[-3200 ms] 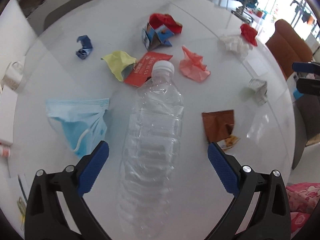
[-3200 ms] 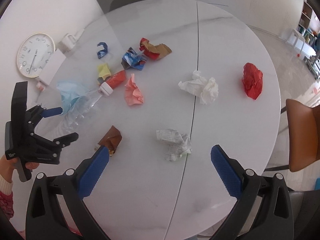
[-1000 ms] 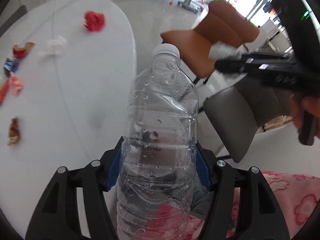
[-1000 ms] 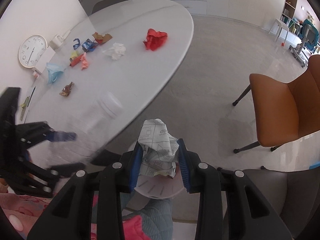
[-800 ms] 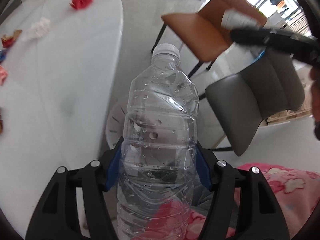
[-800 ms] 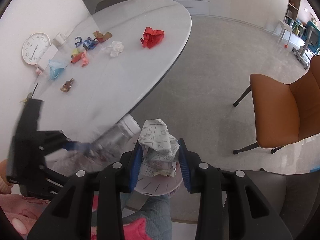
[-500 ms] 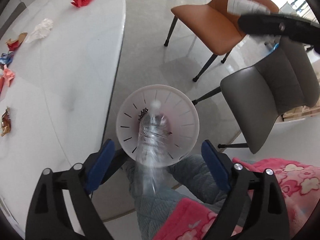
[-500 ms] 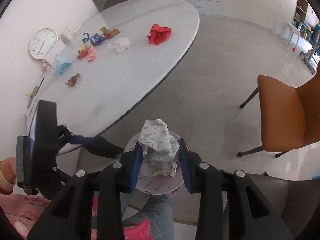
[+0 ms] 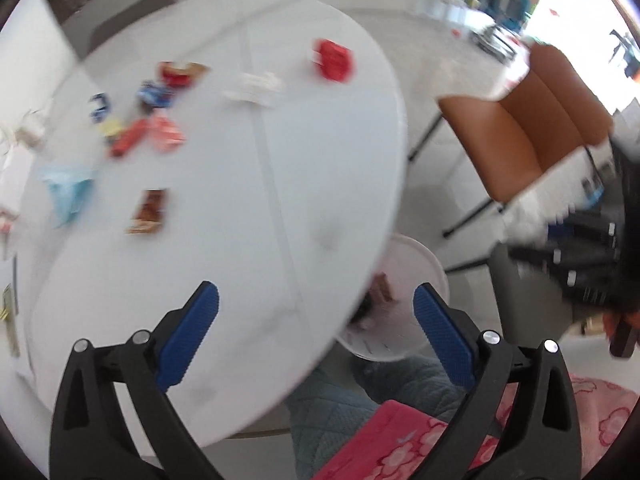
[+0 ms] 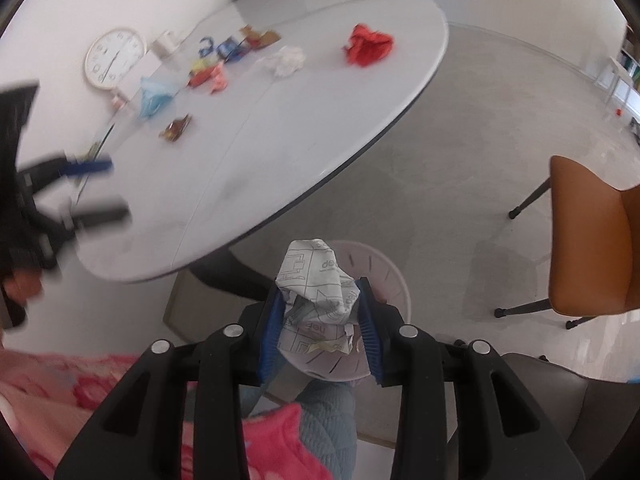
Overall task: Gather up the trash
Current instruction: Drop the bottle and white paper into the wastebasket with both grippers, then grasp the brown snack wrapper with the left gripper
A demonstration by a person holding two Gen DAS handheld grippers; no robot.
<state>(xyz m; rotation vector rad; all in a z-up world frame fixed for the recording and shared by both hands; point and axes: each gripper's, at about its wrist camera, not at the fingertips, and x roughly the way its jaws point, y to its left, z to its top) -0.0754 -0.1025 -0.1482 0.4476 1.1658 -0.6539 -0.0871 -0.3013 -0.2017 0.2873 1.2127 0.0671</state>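
My right gripper (image 10: 320,320) is shut on a crumpled printed paper ball (image 10: 316,284) and holds it over a white trash bin (image 10: 384,276) on the floor beside the table. My left gripper (image 9: 316,328) is open and empty above the near edge of the white round table (image 9: 248,220); it also shows blurred in the right wrist view (image 10: 88,188). The bin (image 9: 420,264) shows partly under the table edge. On the table lie a brown wrapper (image 9: 150,212), a blue face mask (image 9: 66,190), a white tissue (image 10: 286,60), a red crumpled piece (image 10: 368,48) and several coloured scraps (image 9: 144,128).
An orange chair (image 10: 592,248) stands on the floor to the right. A grey chair (image 9: 532,300) is near my right hand. A wall clock (image 10: 114,62) leans at the table's far left. The person's pink and blue clothing fills the bottom of both views.
My left gripper opened and dropped the clear bottle into the bin, then swung back over the table. My right gripper keeps holding the paper ball over the bin.
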